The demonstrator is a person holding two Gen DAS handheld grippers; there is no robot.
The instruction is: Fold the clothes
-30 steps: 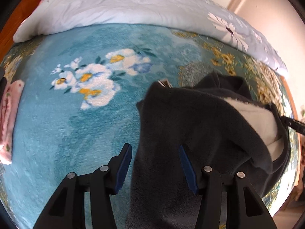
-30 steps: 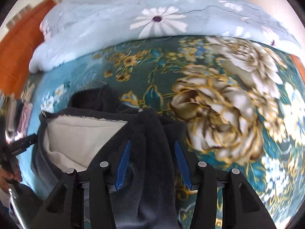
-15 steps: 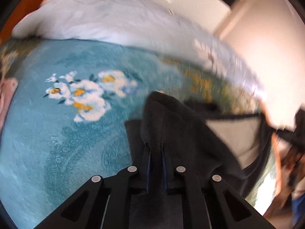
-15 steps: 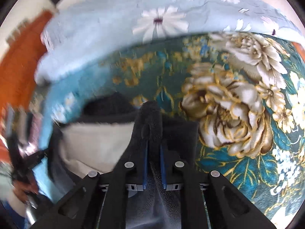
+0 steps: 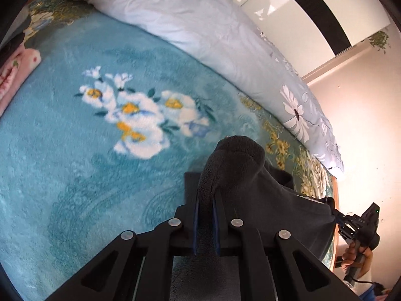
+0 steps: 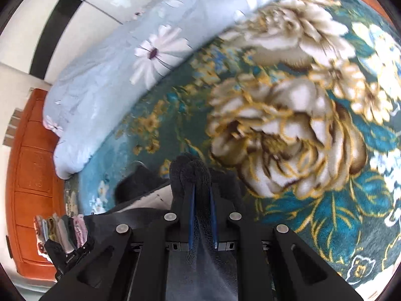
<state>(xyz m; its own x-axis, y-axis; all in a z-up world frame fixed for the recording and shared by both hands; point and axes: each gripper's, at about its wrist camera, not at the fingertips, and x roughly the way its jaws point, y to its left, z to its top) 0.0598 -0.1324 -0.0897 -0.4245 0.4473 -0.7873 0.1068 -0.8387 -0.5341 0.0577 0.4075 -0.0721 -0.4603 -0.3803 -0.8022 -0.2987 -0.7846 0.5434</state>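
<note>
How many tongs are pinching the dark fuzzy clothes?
2. The left tongs pinch one bunch of the dark fleece garment; the right tongs pinch another bunch, both above the flowery blanket.

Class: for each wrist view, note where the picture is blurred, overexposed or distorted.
Left wrist: wall at right washed out; blanket bulges in fisheye, edges black. Right wrist: blanket's big flower motion-smeared; gripper and dark garment sharp.

Left gripper (image 5: 206,202) pinches dark fleece garment (image 5: 253,188) above teal floral blanket (image 5: 75,163)
</note>
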